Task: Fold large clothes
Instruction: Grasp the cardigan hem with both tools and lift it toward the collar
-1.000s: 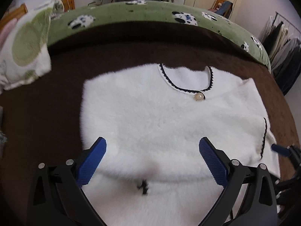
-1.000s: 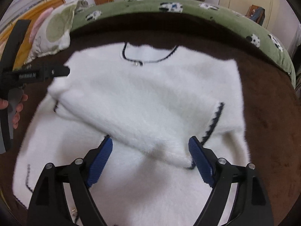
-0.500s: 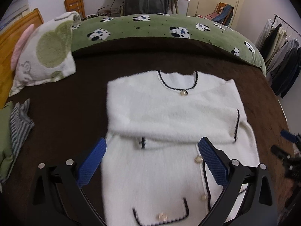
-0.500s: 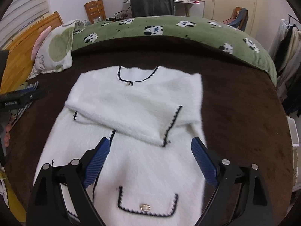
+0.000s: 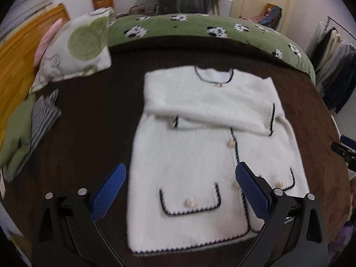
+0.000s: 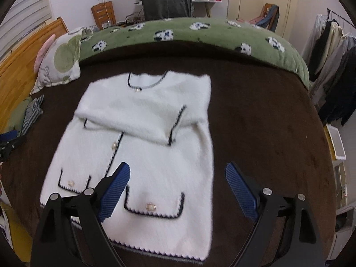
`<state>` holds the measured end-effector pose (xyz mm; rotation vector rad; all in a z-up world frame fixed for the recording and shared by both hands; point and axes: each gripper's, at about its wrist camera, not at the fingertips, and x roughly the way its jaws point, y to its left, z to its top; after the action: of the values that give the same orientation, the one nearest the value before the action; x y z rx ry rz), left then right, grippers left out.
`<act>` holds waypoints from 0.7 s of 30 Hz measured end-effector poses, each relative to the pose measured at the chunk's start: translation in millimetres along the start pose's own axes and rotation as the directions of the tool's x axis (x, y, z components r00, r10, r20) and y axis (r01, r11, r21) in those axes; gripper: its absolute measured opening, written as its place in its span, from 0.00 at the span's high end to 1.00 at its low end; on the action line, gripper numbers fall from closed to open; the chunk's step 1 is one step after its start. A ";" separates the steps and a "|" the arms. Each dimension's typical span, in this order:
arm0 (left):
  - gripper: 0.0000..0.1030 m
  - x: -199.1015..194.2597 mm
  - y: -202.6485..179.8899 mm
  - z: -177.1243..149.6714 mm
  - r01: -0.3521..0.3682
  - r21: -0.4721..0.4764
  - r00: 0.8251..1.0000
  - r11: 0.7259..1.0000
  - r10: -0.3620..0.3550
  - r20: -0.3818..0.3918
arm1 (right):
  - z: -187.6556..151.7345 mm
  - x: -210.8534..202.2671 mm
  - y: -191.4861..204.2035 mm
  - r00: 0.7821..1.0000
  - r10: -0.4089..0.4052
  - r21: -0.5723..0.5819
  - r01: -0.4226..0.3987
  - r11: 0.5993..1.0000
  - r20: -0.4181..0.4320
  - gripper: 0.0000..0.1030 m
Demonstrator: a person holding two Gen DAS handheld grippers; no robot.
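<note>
A white fluffy cardigan (image 5: 195, 155) with black trim and pale buttons lies flat on the dark brown bedspread (image 5: 89, 122). Both its sleeves are folded across the chest, and its two pockets and hem face me. My left gripper (image 5: 180, 166) hovers open above the lower left half, nothing between its blue pads. In the right wrist view the cardigan (image 6: 155, 151) lies lower left, and my right gripper (image 6: 178, 165) hangs open over its lower right edge, holding nothing. Each gripper shows at the edge of the other's view: the right gripper (image 5: 343, 146) and the left gripper (image 6: 9, 142).
A green-spotted pillow (image 5: 75, 49) lies at the far left beside a wooden headboard (image 5: 17, 51). Striped and green cloths (image 5: 42, 115) sit left of the cardigan. A green cow-print blanket (image 5: 200, 29) runs along the back. A clothes rack (image 6: 333, 55) and white bin (image 6: 337, 142) stand right.
Both grippers have drawn back and upward from the folded sleeves. The whole cardigan, with pockets and hem, has come into view and looks smaller.
</note>
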<state>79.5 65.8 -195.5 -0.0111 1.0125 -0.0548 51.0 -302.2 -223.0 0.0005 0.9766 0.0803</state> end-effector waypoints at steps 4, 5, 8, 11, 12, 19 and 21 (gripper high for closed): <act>0.06 1.2 17.7 -44.5 -0.029 -0.084 1.000 0.996 0.030 0.005 | -34.9 8.7 -10.5 0.999 -0.007 0.005 0.007 1.000 -0.043 0.15; 0.06 2.8 20.7 -53.8 -0.045 -0.091 0.999 0.995 0.046 0.004 | -41.8 10.8 -12.4 0.999 -0.010 0.007 0.011 1.000 -0.050 0.15; 0.06 14.5 32.7 -84.4 -0.085 -0.107 0.996 0.991 0.082 -0.030 | -66.5 21.9 -19.6 0.997 -0.017 0.031 0.019 0.999 -0.075 0.15; 0.06 29.8 42.2 -108.3 -0.094 -0.101 0.994 0.990 0.087 -0.069 | -94.4 35.0 -21.5 0.995 -0.021 0.060 0.027 0.998 -0.099 0.15; 0.06 35.4 45.6 -116.2 -0.095 -0.094 0.993 0.991 0.088 -0.080 | -99.0 38.5 -21.6 0.994 -0.026 0.060 0.033 0.998 -0.102 0.15; 0.06 68.0 80.8 -153.3 -0.089 -0.118 0.993 0.989 0.078 -0.093 | -142.3 70.8 -31.5 0.990 -0.059 0.156 0.079 0.985 -0.127 0.15; 0.06 78.0 91.1 -157.5 -0.064 -0.141 0.994 0.988 0.050 -0.099 | -148.1 75.6 -33.3 0.990 -0.063 0.166 0.084 0.983 -0.128 0.15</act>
<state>-9.1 155.4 -348.2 -0.1121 1.1098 0.0712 -27.1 -335.5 -369.7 0.1180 1.1031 -0.0729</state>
